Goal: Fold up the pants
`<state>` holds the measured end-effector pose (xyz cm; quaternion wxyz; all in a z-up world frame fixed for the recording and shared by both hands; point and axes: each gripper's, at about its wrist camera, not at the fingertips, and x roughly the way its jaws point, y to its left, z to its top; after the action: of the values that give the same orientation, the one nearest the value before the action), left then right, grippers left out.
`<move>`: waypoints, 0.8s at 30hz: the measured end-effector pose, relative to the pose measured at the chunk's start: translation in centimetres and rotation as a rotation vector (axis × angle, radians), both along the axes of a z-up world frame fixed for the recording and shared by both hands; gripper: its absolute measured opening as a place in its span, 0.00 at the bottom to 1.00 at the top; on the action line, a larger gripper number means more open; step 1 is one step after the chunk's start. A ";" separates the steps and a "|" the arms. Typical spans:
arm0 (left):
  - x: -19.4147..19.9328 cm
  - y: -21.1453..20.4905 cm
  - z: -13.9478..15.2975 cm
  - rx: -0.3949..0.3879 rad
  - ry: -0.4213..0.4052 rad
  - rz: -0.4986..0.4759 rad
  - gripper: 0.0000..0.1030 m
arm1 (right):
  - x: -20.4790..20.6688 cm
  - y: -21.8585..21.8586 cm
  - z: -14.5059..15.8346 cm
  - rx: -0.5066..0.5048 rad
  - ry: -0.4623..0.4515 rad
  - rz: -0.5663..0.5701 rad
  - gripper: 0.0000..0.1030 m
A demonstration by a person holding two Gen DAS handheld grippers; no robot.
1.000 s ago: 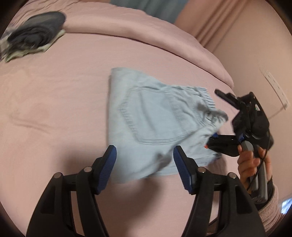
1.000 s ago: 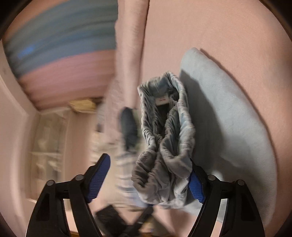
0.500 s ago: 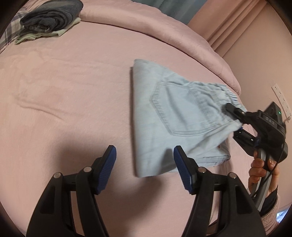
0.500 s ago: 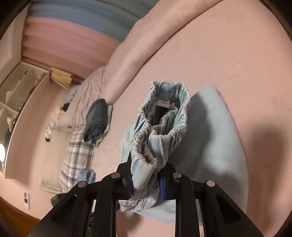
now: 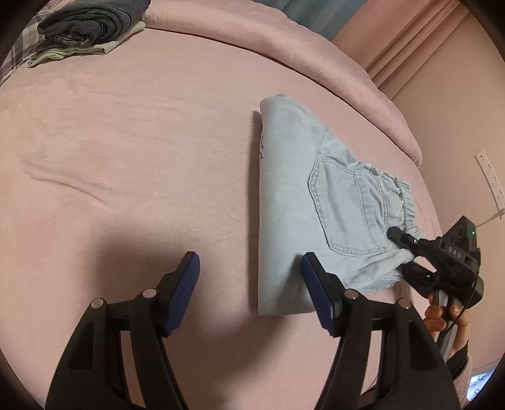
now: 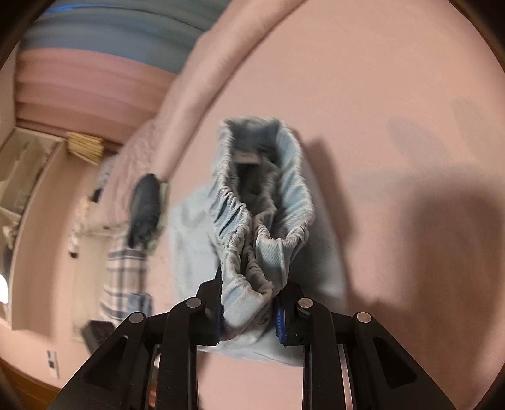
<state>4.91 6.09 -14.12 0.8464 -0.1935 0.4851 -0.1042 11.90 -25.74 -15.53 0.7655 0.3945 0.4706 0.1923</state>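
Light blue denim pants (image 5: 303,202) lie folded into a compact rectangle on the pink bed, back pocket up, elastic waistband at the right. My right gripper (image 5: 407,249) is shut on the bunched waistband (image 6: 252,271) at the near right corner and holds it slightly raised. My left gripper (image 5: 249,284) is open and empty, hovering just above the bed at the pants' near left corner; its right finger overlaps the folded edge.
A stack of folded dark and pale clothes (image 5: 85,28) sits at the bed's far left. A rolled pink duvet (image 5: 284,56) runs along the back. The wall with a power strip (image 5: 489,176) is at the right, past the bed edge.
My right gripper closed on the waistband and lifted it a little. My left gripper drew back and left from the pants, which now lie more to its right.
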 end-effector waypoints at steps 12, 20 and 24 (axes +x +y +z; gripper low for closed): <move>0.5 -1.5 0.7 0.106 -0.042 -0.026 0.65 | -1.6 -4.4 2.4 -0.078 -0.079 -0.104 0.56; 1.8 -4.3 1.7 0.156 -0.077 -0.065 0.64 | -2.4 0.3 6.4 -0.291 -0.335 0.018 0.36; 2.3 -5.9 2.1 0.203 -0.109 -0.098 0.63 | -2.1 2.6 6.4 -0.394 -0.365 0.125 0.25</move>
<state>7.23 0.19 -12.05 0.8806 -0.0769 0.4554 -0.1061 9.78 -23.13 -9.13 0.8862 0.1672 0.3765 0.2118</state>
